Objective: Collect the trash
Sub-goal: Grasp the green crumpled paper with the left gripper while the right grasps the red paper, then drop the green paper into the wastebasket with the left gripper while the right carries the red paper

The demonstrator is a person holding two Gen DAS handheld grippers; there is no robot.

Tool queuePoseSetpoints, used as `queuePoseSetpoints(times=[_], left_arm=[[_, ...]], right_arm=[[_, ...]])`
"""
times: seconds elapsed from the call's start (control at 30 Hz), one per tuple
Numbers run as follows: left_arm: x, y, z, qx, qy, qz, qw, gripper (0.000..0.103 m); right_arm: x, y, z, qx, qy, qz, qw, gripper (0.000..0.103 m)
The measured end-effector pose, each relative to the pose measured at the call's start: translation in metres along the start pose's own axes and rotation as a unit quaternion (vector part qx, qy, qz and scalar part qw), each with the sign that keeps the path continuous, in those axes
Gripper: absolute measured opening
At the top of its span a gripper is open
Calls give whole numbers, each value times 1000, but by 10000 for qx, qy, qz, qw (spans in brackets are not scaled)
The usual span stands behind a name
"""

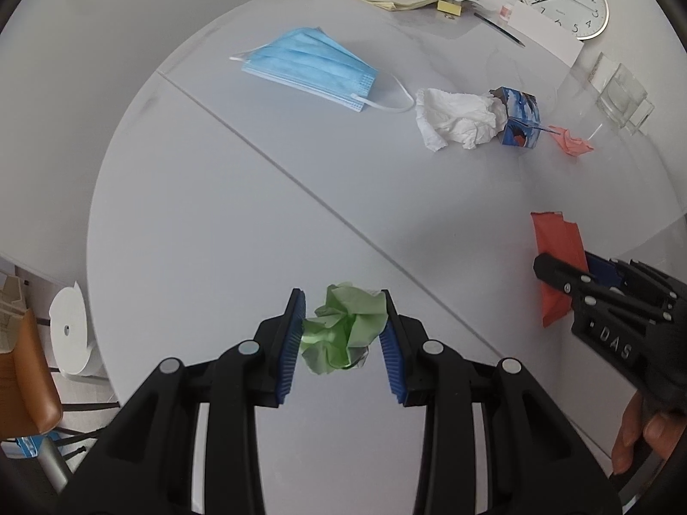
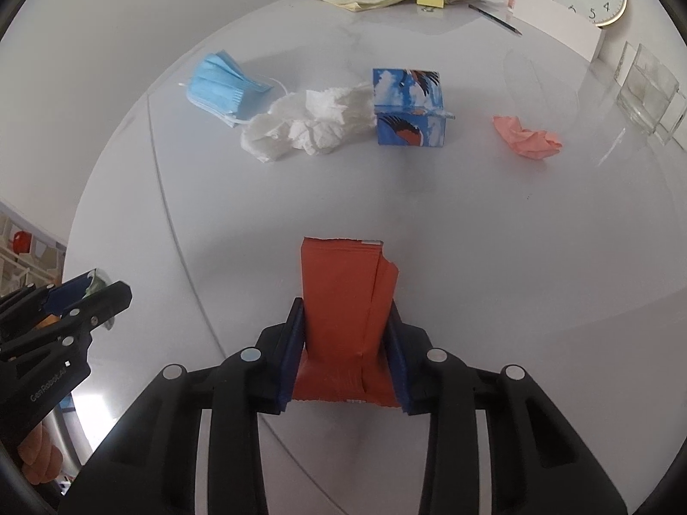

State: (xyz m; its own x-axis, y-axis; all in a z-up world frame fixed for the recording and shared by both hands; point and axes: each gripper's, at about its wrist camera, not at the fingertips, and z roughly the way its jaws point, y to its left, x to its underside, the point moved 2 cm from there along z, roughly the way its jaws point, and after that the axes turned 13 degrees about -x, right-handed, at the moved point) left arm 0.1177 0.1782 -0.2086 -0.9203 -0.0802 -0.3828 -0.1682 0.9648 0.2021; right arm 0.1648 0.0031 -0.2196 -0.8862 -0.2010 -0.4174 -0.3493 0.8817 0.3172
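Left gripper (image 1: 343, 334) clamps the green paper wad (image 1: 343, 330) above the white table (image 1: 214, 214); right gripper (image 2: 348, 343) squeezes the red wrapper (image 2: 343, 300). Only the left view shows a paper roll (image 1: 71, 334) on the floor.
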Motion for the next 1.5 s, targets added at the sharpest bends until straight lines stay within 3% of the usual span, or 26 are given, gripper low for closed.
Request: queuePoseSetpoints(times=[0.23,0.43,0.63,0.87,1.07,1.37,1.43,1.5], left_arm=[[52,32,-36,-94,-2,-345,9994,34],[113,62,-66,-340,54,-799,9962,34],[174,86,-87,-617,187,-1346,9888,34],[241,110,-96,-876,528,-2025,9739,34],[263,117,-95,-953,682,-2360,9647,34],[272,125,-74,-854,892,-2602,9576,34],[271,125,-70,-813,941,-2650,9562,37],[271,129,-66,-839,981,-2731,9533,51]], right_arm=[[20,35,-26,-324,50,-440,9985,35],[58,88,-43,-690,294,-1102,9911,36],[104,146,-49,-1125,654,-1868,9737,36],[148,198,-51,-1484,992,-2594,9491,36],[173,221,-51,-1628,1234,-2954,9333,36],[180,235,-44,-1617,1410,-3154,9244,37],[179,239,-40,-1634,1455,-3189,9222,37],[179,244,-36,-1681,1511,-3249,9183,37]])
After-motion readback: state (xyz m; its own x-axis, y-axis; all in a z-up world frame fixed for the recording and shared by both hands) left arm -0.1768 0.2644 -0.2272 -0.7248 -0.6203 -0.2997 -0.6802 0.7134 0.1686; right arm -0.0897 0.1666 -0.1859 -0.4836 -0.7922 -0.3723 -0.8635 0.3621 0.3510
